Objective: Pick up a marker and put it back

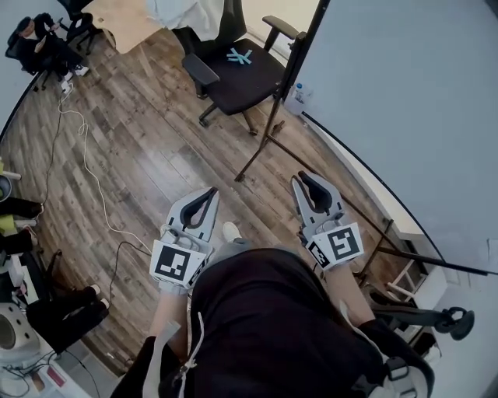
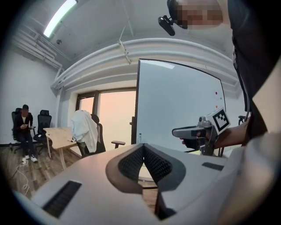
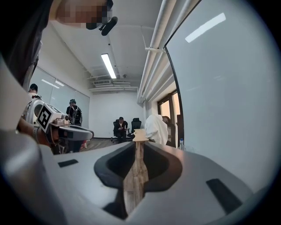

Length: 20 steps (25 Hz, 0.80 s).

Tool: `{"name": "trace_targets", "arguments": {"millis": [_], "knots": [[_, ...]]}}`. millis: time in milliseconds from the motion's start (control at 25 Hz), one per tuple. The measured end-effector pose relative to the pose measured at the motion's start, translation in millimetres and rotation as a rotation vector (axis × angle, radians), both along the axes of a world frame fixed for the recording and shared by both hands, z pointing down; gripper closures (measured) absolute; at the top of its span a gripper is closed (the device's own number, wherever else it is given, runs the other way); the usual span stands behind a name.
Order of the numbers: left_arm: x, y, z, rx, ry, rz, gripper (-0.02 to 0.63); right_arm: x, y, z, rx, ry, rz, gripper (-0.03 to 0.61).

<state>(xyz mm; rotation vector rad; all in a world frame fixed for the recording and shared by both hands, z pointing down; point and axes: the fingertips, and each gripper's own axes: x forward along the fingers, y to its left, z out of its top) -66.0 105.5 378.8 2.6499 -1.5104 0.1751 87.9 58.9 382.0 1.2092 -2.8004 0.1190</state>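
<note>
No marker shows in any view. The whiteboard (image 1: 405, 93) fills the right side of the head view, with its white ledge (image 1: 366, 190) along the lower edge. My left gripper (image 1: 210, 191) is held above the wooden floor, pointing away from me. In the left gripper view its jaws (image 2: 142, 147) meet at the tips with nothing between them. My right gripper (image 1: 306, 179) hovers beside the board's stand. In the right gripper view its jaws (image 3: 139, 134) stand a narrow slit apart, the floor showing through, and they hold nothing. Each gripper shows in the other's view, the right (image 2: 175, 131) and the left (image 3: 90, 132).
A black office chair (image 1: 233, 66) stands ahead, left of the board's dark stand legs (image 1: 268, 140). A small bottle (image 1: 298, 95) sits by the board's foot. A white cable (image 1: 85, 155) trails over the floor at left. A wooden table (image 1: 128, 19) and a seated person (image 1: 39, 43) are farther off.
</note>
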Motion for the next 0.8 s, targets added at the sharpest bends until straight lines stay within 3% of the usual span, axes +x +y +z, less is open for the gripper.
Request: {"name": "trace_targets", "arguments": {"millis": [440,800], "knots": [[-31.3,-65.2,10.9,-0.034,0.004,0.124,0.607,-28.5,-66.2,13.7,-0.027,0.042,0.140,0.512],[-23.4,-108.8,14.8,-0.054,0.005,0.156,0.607,-8.8,-119.8,25.3,-0.052,0.084,0.213,0.512]]}}
